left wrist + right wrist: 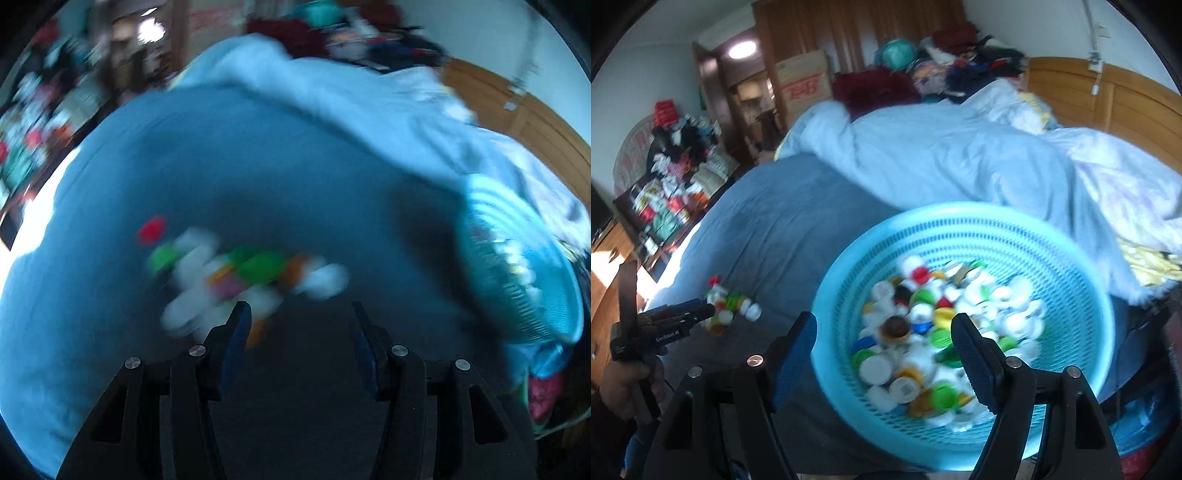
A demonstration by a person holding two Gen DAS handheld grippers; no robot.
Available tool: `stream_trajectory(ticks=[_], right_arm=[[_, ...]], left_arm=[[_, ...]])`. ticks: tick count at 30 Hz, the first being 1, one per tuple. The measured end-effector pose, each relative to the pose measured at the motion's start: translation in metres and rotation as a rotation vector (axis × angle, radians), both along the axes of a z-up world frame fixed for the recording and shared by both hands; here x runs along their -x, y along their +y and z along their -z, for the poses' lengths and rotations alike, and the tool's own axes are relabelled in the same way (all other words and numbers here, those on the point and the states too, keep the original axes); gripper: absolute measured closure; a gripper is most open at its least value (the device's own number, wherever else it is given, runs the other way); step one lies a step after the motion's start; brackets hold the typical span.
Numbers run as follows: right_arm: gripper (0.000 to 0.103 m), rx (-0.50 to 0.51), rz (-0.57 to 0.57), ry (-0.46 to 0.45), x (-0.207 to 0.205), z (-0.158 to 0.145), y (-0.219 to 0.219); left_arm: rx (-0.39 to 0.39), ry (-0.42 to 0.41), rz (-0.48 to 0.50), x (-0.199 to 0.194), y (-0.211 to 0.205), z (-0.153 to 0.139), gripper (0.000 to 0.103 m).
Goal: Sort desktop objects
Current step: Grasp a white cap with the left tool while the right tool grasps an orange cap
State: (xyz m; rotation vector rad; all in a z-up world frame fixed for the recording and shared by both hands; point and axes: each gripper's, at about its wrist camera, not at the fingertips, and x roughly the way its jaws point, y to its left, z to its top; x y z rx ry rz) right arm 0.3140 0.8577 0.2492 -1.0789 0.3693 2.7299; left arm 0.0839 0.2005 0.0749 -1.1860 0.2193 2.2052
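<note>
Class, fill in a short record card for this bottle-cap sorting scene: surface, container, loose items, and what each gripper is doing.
surface: blue bedsheet
container: turquoise mesh basket, holding many mixed caps
loose items: small pile of caps on the sheet, left of the basket
left gripper: open, beside the loose pile, holding nothing
right gripper: open, over the basket's near side, holding nothing
image quality: left wrist view blurred

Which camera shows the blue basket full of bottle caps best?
The right wrist view: the blue basket fills the middle and you can look down onto the bottle caps inside. The left wrist view catches it only blurred at its right edge.
</note>
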Motion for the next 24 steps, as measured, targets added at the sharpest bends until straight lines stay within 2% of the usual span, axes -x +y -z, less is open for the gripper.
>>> stream_trajectory(ticks=[4, 6, 8, 10, 11, 12, 13, 14, 15, 17, 20, 24], right_arm=[[0.023, 0.011, -0.071, -0.036, 0.02, 0.016, -0.027], [0.023, 0.005, -0.098, -0.055, 0.027, 0.022, -0.038], [0.023, -0.001, -0.113, -0.075, 0.032, 0.029, -0.047], [0.023, -0.004, -0.121, -0.093, 0.037, 0.031, -0.053], [0.023, -0.005, -0.126, -0.099, 0.039, 0.032, -0.055], [0.023, -0.006, -0.132, -0.105, 0.041, 0.033, -0.058], [0.023, -0.01, -0.136, -0.107, 0.042, 0.033, -0.061], [0.023, -0.016, -0.14, -0.106, 0.043, 0.031, -0.062], [0.023, -0.022, -0.142, -0.098, 0.042, 0.03, -0.064], [0.019, -0.023, -0.144, -0.09, 0.043, 0.03, -0.068], [0.018, -0.01, -0.162, -0.111, 0.051, 0.039, -0.074], [0.018, 0.0, -0.207, -0.126, 0.054, 0.047, -0.09]], left_arm=[[-0.009, -0.048, -0.109, 0.027, -0.052, 0.034, 0.056], [-0.05, -0.06, -0.138, 0.037, -0.059, 0.039, 0.056], [-0.046, -0.056, -0.147, 0.051, -0.054, 0.043, 0.054], [-0.057, -0.057, -0.111, 0.06, -0.041, 0.051, 0.036], [-0.052, -0.077, -0.072, 0.065, -0.031, 0.059, 0.036], [-0.055, -0.093, -0.023, 0.066, -0.025, 0.06, 0.038], [-0.052, -0.103, 0.039, 0.061, -0.023, 0.06, 0.047], [-0.061, -0.082, 0.108, 0.049, -0.021, 0.053, 0.055], [-0.072, -0.061, 0.127, 0.041, -0.024, 0.047, 0.06], [-0.094, -0.02, 0.12, 0.031, -0.036, 0.039, 0.06], [-0.087, -0.056, 0.057, 0.038, -0.05, 0.05, 0.06], [-0.086, -0.035, 0.042, 0.036, -0.046, 0.05, 0.06]])
